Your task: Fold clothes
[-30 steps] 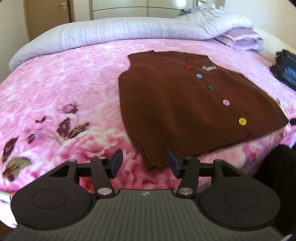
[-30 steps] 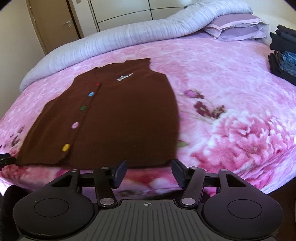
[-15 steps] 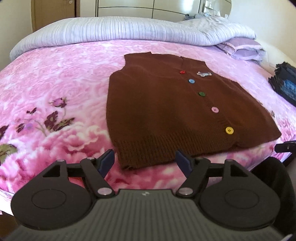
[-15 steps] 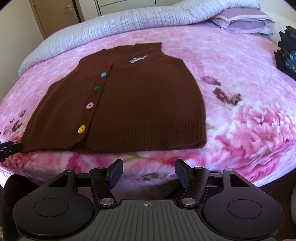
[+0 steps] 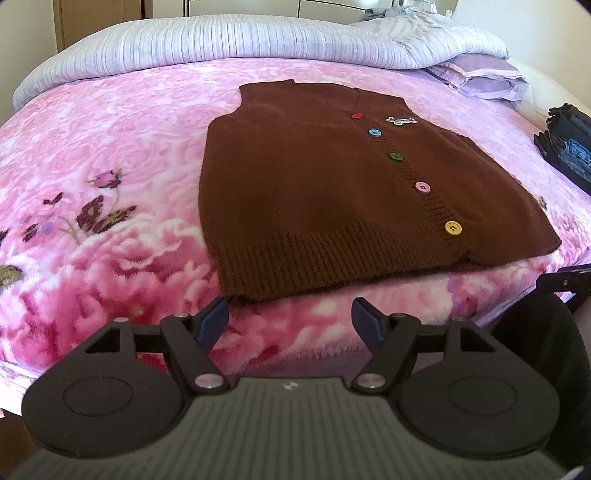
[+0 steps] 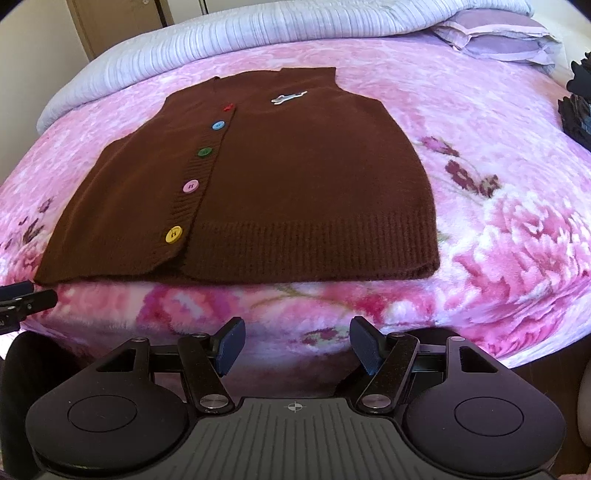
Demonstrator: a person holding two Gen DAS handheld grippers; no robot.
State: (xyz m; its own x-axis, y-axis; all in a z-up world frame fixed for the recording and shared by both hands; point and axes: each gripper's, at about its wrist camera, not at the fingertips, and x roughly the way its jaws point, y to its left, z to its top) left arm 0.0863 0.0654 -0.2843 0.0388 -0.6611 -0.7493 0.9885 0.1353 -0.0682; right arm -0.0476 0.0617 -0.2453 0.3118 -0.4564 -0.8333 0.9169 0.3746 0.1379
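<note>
A brown knitted vest (image 5: 325,184) (image 6: 280,177) with several coloured buttons lies flat, front up, on the pink floral blanket, its ribbed hem toward me near the bed's front edge. My left gripper (image 5: 290,321) hangs open just short of the hem's left corner, touching nothing. My right gripper (image 6: 295,345) is open too, in front of and below the hem, over the blanket's drop. Each gripper's tip shows at the edge of the other's view.
The pink blanket (image 5: 92,177) (image 6: 517,221) covers the bed. A rolled lilac quilt (image 5: 221,40) and a pillow (image 6: 498,33) lie along the far side. A stack of dark folded clothes (image 5: 569,147) sits at the right edge.
Both grippers have drawn back from the vest toward the bed's front edge and their jaws have spread wider. The vest lies as before.
</note>
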